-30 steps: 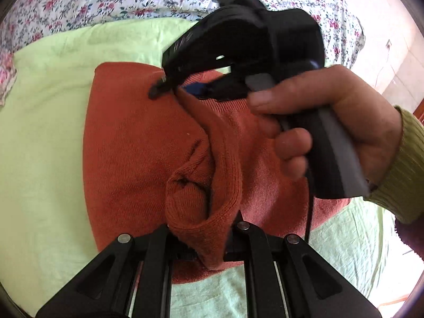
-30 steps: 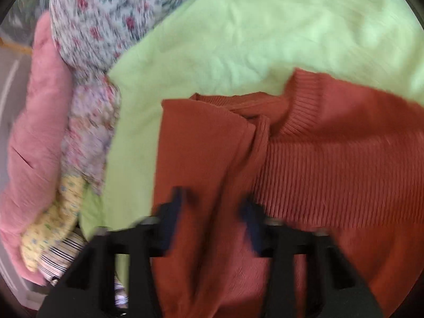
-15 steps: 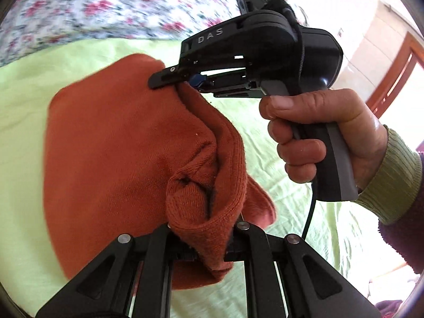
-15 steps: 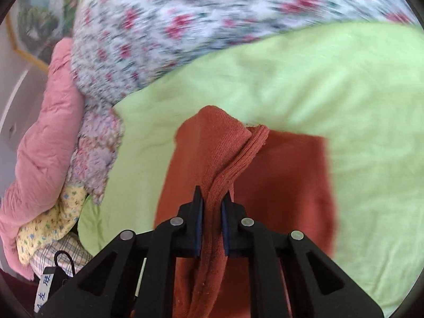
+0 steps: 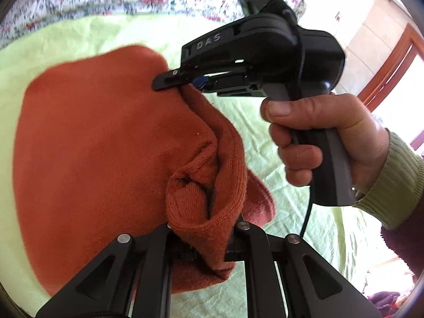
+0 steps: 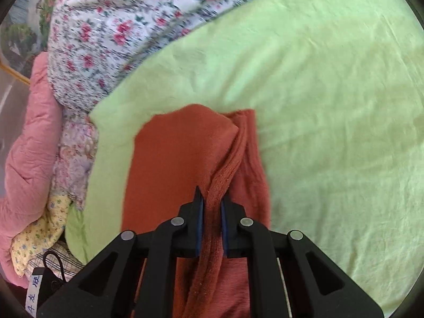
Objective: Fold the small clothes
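A rust-orange knit sweater point(image 5: 92, 145) lies on a light green sheet point(image 5: 267, 122). My left gripper point(image 5: 204, 238) is shut on a bunched ribbed edge of it at the bottom of the left wrist view. The same edge runs up to my right gripper point(image 5: 182, 84), gripped by a hand point(image 5: 318, 137) in a green cuff, whose tips pinch the fabric. In the right wrist view my right gripper point(image 6: 212, 212) is shut on a ribbed fold of the sweater point(image 6: 180, 153), which hangs doubled over the layer beneath.
A floral quilt point(image 6: 119, 26) borders the far side of the green sheet point(image 6: 331, 106). A pink padded quilt point(image 6: 26, 145) and a yellow flowered cloth point(image 6: 39, 238) are piled at the left. A wooden door frame point(image 5: 392, 61) stands at the right.
Both grippers have carried the sweater's edge sideways, doubling the garment over itself and baring green sheet on the right. The right gripper's jaws have closed onto the ribbed fold.
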{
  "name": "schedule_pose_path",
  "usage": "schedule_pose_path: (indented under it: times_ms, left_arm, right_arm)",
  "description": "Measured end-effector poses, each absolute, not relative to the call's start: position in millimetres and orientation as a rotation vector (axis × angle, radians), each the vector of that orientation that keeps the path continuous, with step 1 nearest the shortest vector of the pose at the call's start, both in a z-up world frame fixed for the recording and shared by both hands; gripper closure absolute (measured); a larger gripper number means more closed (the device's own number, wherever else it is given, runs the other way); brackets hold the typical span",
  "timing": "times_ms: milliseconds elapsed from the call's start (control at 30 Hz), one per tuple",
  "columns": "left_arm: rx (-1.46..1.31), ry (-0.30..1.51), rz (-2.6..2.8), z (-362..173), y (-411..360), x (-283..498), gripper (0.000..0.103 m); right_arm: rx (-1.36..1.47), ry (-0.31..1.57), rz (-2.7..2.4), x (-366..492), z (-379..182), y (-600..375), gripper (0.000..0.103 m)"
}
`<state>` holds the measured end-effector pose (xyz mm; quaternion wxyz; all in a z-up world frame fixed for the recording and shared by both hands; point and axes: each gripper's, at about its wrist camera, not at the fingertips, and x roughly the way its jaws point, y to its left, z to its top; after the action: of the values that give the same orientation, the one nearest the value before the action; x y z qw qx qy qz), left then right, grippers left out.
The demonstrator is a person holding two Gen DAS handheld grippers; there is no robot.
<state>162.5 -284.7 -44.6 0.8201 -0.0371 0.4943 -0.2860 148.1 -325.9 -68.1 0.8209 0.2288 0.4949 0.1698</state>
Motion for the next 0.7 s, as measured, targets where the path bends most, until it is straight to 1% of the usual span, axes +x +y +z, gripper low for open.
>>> schedule_pose_path:
  times_ms: [167,233,267,367,433,467,500,567,633,667,700]
  left_arm:
    - [-0.070,1.054,-0.612,-45,-288,175,0.090]
    - [-0.088,1.064,-0.627,-43,-289,176,0.082]
    - [-0.098,1.067,-0.636,-42,-289,177,0.076]
    - [-0.107,1.069,-0.674,-36,-286,177,0.066]
    - [-0.113,1.071,-0.698,-30,-280,174,0.060]
    - [-0.115,1.072,-0.702,-27,-277,173,0.055]
    - [-0.121,1.067,-0.705,-22,-270,170,0.051]
    - [-0.138,1.063,-0.702,-20,-254,168,0.047]
    - [-0.158,1.068,-0.670,-19,-231,171,0.045]
    - [-0.165,1.073,-0.652,-18,-221,173,0.040]
    - [-0.165,1.073,-0.628,-17,-209,176,0.039]
  right_arm:
    - [0.512,1.036,0.360,144,-77,-333,0.091]
    - [0.509,1.037,0.354,143,-77,-333,0.088]
    - [0.514,1.040,0.349,142,-76,-332,0.087]
    - [0.505,1.044,0.326,139,-69,-333,0.072]
    - [0.485,1.044,0.306,135,-64,-334,0.047]
    - [0.479,1.041,0.297,132,-61,-336,0.043]
    - [0.476,1.033,0.289,128,-58,-338,0.039]
    - [0.482,1.029,0.275,120,-55,-342,0.037]
    - [0.502,1.036,0.266,113,-55,-344,0.034]
    - [0.513,1.038,0.265,109,-55,-344,0.033]
    - [0.522,1.039,0.267,106,-55,-343,0.030]
